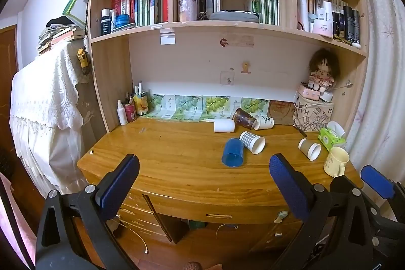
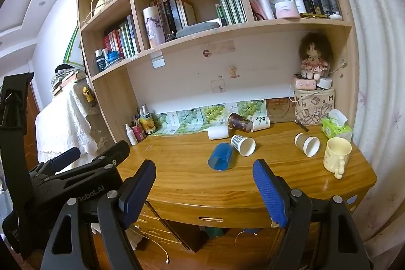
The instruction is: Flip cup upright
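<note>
"Robot.AI" on left claw, "HUM" on box

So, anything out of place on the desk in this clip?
Yes: six cups lie tipped on the wooden desk, including a blue plastic cup, a checked paper cup and a plain white cup. Only the cream mug stands upright.
</note>
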`<state>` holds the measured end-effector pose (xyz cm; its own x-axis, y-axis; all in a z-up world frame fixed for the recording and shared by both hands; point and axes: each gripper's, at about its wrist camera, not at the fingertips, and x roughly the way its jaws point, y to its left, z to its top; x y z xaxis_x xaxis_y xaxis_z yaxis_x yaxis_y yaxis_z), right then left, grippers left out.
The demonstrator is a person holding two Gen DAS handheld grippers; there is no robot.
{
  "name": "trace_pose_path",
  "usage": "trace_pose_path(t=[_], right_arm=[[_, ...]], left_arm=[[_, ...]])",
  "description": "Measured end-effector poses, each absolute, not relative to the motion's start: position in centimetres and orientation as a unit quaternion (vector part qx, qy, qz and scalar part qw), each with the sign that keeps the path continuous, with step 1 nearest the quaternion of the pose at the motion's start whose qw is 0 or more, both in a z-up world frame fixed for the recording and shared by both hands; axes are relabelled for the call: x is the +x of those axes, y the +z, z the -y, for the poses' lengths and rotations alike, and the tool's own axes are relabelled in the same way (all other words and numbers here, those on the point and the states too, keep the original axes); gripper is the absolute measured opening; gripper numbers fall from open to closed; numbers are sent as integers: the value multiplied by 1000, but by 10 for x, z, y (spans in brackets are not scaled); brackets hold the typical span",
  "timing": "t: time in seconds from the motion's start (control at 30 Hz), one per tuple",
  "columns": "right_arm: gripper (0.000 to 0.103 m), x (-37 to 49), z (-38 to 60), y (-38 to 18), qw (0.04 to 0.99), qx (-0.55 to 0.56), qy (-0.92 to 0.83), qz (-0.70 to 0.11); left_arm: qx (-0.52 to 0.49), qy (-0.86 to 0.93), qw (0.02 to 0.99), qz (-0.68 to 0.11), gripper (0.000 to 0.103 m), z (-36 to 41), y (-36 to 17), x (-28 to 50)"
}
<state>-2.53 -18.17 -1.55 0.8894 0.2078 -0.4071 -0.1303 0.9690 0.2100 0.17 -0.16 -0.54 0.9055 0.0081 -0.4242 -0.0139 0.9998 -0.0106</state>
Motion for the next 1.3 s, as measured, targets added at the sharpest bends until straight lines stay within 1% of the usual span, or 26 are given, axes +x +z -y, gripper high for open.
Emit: trace_pose_path(t=[0.83,1.3], right_arm=[[80,-37,185,-24,961,99,94,-241],[80,-22,195,-32,953,113,93,-266]], left_arm=[[0,21,967,-255,103,8,-15,-9],[23,34,956,-290,103,20,-26,14]])
